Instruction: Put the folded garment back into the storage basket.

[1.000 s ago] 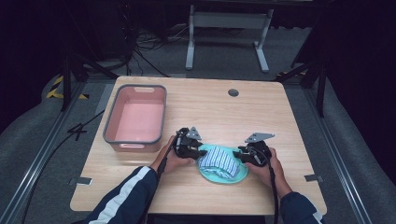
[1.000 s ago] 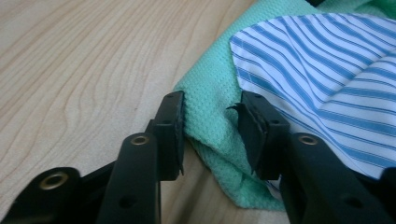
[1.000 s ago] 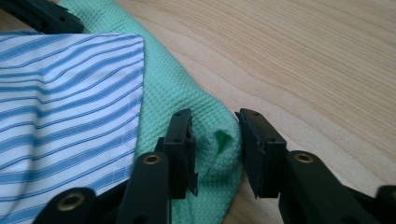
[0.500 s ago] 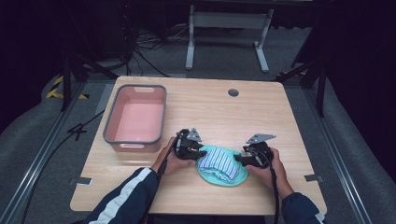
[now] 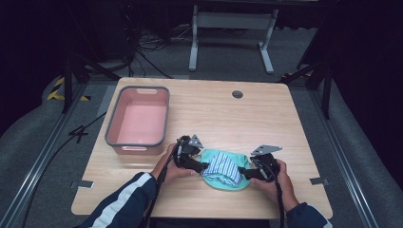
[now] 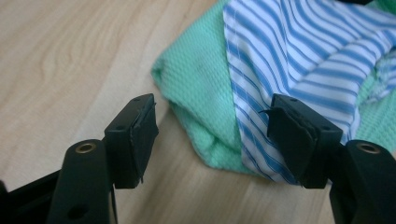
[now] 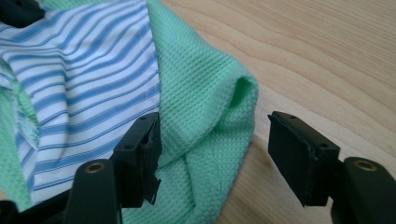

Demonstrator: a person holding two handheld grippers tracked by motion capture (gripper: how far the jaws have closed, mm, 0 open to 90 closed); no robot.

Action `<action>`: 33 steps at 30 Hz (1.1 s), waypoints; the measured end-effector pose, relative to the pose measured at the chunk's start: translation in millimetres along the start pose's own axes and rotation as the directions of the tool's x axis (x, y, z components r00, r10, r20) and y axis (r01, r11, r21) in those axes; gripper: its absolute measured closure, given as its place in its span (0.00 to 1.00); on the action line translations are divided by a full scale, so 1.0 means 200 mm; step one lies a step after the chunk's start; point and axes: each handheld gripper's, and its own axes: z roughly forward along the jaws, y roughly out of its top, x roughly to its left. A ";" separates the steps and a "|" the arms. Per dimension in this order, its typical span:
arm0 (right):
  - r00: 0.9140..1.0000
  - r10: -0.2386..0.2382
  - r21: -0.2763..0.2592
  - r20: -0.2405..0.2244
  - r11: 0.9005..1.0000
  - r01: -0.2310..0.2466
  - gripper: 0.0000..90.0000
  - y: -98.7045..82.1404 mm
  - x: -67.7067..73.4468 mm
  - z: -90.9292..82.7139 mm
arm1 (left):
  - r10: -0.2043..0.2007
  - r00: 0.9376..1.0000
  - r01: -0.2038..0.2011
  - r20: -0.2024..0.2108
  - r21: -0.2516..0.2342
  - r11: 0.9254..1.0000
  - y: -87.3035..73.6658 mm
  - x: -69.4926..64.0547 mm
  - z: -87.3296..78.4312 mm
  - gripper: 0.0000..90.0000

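A crumpled green cloth (image 5: 216, 159) lies near the table's front edge with a blue-and-white striped cloth (image 5: 224, 167) on top of it. My left gripper (image 5: 202, 166) is at the bundle's left side, open, its jaws straddling the folded green edge (image 6: 201, 98) and the striped cloth (image 6: 289, 60). My right gripper (image 5: 243, 171) is at the bundle's right side, also open, with the green fold (image 7: 210, 98) between its jaws and the striped cloth (image 7: 84, 88) to the left of them.
A pink bin (image 5: 139, 121) with a grey rim stands empty at the table's left. A round cable hole (image 5: 237, 94) sits near the far edge. The person's hands hold both grippers at the front; a striped sleeve (image 5: 121, 204) enters bottom left.
Both grippers have closed in on the cloth bundle from either side; the right one has shifted slightly left and toward the front edge.
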 end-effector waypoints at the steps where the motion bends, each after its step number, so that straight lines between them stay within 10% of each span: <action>1: 1.000 0.000 0.000 0.000 1.000 0.000 0.39 0.00 0.00 0.00 | 0.000 1.000 0.000 0.000 0.000 1.000 0.00 0.00 0.00 0.37; 5: 1.000 0.013 0.001 0.009 1.000 -0.013 0.40 -0.01 0.00 0.02 | 0.014 1.000 -0.014 -0.025 0.006 1.000 -0.03 -0.03 -0.01 0.37; 10: 0.999 -0.026 -0.015 -0.034 1.000 0.025 0.64 -0.01 0.03 0.01 | 0.030 0.997 -0.030 -0.065 0.002 1.000 -0.04 -0.07 0.00 0.37; 18: 0.996 -0.040 -0.012 -0.078 0.999 0.039 0.85 -0.01 0.05 0.01 | 0.036 0.999 -0.037 -0.022 -0.024 0.999 -0.03 -0.08 0.01 0.70; 33: 0.996 -0.051 -0.049 -0.076 0.998 0.047 0.92 0.01 0.02 -0.04 | 0.061 0.998 -0.061 -0.002 -0.017 0.998 0.03 -0.09 0.00 0.91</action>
